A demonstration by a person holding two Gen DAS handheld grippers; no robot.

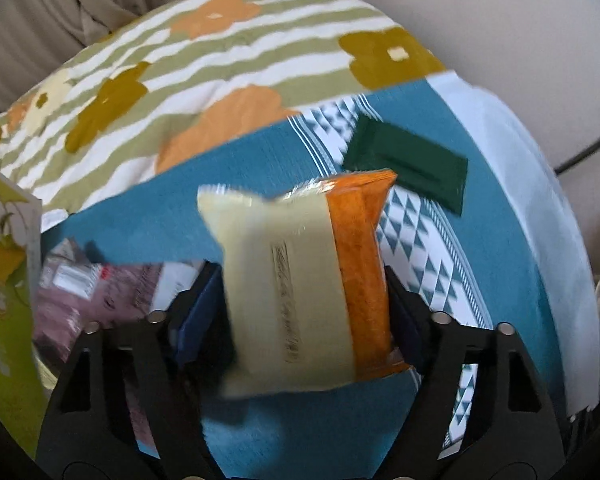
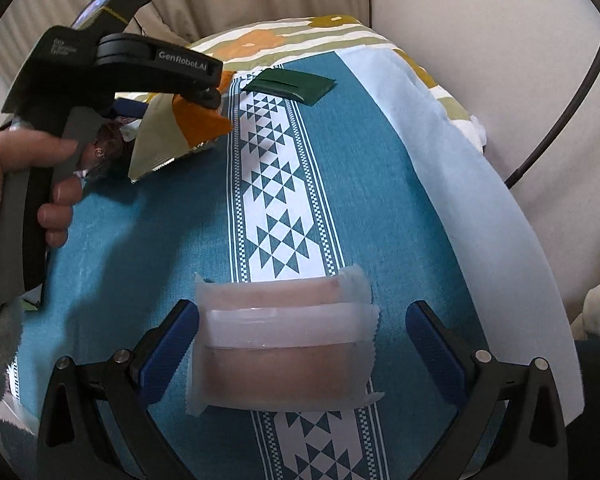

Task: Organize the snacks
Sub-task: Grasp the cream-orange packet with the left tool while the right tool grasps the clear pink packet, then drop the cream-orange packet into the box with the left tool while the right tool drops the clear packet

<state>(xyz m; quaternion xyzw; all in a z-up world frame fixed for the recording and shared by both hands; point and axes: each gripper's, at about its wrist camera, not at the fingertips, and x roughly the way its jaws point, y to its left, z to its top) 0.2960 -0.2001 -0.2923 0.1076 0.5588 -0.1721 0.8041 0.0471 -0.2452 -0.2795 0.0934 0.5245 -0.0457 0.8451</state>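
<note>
Sorting snacks: left gripper (image 1: 304, 300) has its jaws clamped on the orange-and-cream packet (image 1: 300, 280), lifted above the table (image 1: 260, 168).
Next, I'd guess, drop it w/ the pile at left, then right gripper (image 2: 302, 344), jaws wide & not touching, closes on the pale pink packet (image 2: 284, 344). Loose count: 1 orange-cream, 1 pink, 1 dark green packet (image 2: 292, 84) at far end.

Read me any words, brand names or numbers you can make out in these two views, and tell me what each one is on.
"GenRobot.AI": on the black arm of the left claw.
Small print on that claw's grey body: too small to read.
Dark print on the cream and orange snack packet: blurred.
Print on the green box: unreadable.
</note>
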